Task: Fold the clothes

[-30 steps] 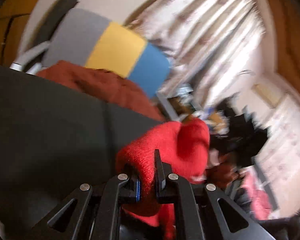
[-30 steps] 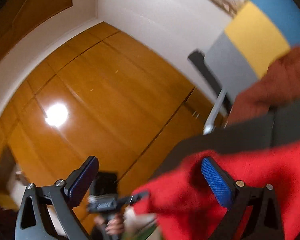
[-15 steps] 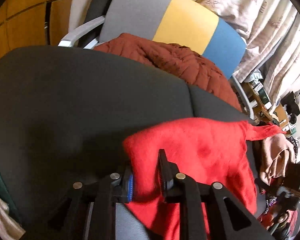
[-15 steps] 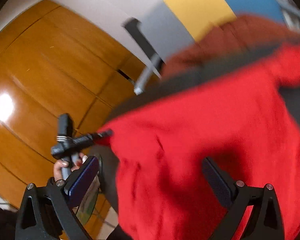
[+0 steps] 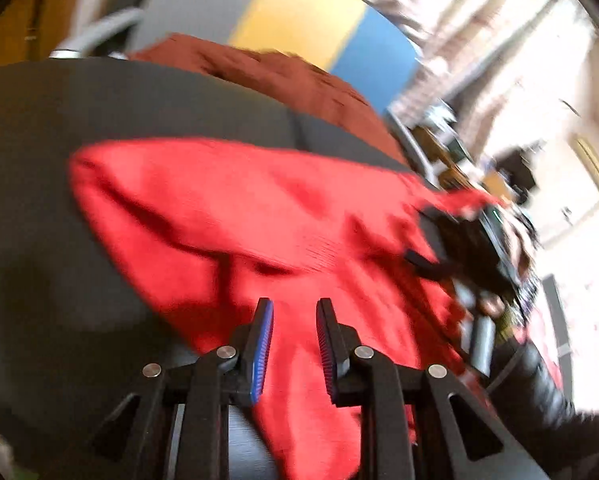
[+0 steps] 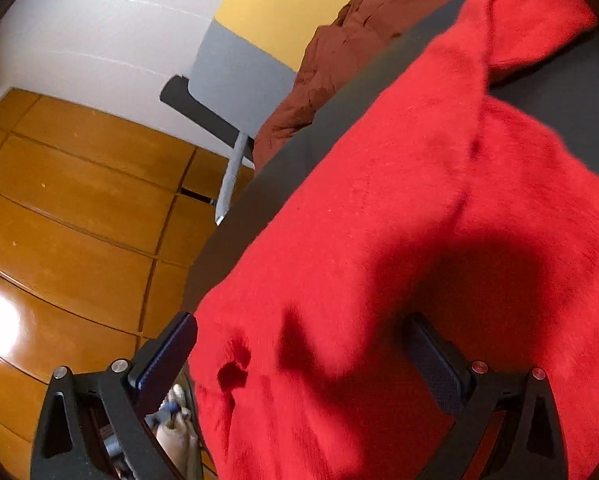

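A bright red knitted garment [image 5: 259,208] lies spread on a dark grey padded surface [image 5: 59,120]. My left gripper [image 5: 293,316] hovers over its near edge with a narrow gap between the jaws; the cloth lies under them and the pads do not press on it. In the right wrist view the same red garment [image 6: 419,200] fills the frame. My right gripper [image 6: 301,322] stands wide open, and a fold of the red cloth lies between its jaws without being pinched. The left view is blurred.
A rust-brown quilted garment [image 5: 279,76] lies at the far edge of the dark surface [image 6: 559,100]. Behind it stands a chair with a grey, yellow and blue back [image 6: 275,8]. A wooden floor [image 6: 79,200] drops away on the left. Curtains and clutter fill the right.
The left jaws, shut on a bunch of red cloth a second ago, now stand apart. The garment came down and spread flat. Both grippers sank toward the surface.
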Demonstrator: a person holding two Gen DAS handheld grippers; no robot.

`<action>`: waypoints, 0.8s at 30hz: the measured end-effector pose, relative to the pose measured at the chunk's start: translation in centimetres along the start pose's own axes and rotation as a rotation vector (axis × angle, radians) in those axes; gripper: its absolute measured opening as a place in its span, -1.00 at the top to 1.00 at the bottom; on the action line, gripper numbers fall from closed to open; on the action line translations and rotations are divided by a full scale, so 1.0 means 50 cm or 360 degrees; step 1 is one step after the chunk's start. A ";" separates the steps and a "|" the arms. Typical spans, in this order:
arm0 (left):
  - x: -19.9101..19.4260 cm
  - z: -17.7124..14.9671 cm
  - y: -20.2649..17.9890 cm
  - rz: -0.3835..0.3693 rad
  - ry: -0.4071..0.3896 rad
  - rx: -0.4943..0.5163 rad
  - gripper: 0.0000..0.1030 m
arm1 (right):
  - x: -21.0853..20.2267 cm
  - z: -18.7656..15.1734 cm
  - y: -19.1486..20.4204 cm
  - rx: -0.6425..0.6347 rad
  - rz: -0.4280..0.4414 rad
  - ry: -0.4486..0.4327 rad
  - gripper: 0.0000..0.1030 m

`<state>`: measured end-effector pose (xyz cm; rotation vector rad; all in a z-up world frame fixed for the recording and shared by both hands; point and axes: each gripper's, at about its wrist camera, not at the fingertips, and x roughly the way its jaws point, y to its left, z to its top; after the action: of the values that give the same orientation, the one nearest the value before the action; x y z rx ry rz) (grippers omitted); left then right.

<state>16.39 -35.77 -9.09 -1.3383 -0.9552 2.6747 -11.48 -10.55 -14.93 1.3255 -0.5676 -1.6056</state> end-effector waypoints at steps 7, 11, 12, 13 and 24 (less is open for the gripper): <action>0.168 0.034 -0.046 -0.0094 0.0248 0.0064 0.58 | 0.085 0.017 0.024 -0.0068 0.0183 0.0270 -1.00; 0.204 0.090 -0.022 -0.0062 0.0305 0.0071 0.58 | 0.145 0.056 0.059 -0.0135 0.0297 0.0425 -1.00; 0.210 0.113 -0.014 -0.0039 0.0300 0.0083 0.58 | 0.159 0.072 0.072 -0.0159 0.0314 0.0439 -1.00; 0.212 0.145 -0.006 0.0031 0.0264 0.0092 0.58 | 0.167 0.097 0.088 -0.0185 0.0316 0.0407 -1.00; 0.016 0.410 0.049 0.0399 -0.0514 -0.0164 0.58 | 0.034 0.292 0.140 -0.0223 0.0142 -0.0282 -1.00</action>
<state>1.60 -48.19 -1.69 -1.1291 -1.0233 3.1451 -22.44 -18.19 -5.60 1.0475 -0.6012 -1.6674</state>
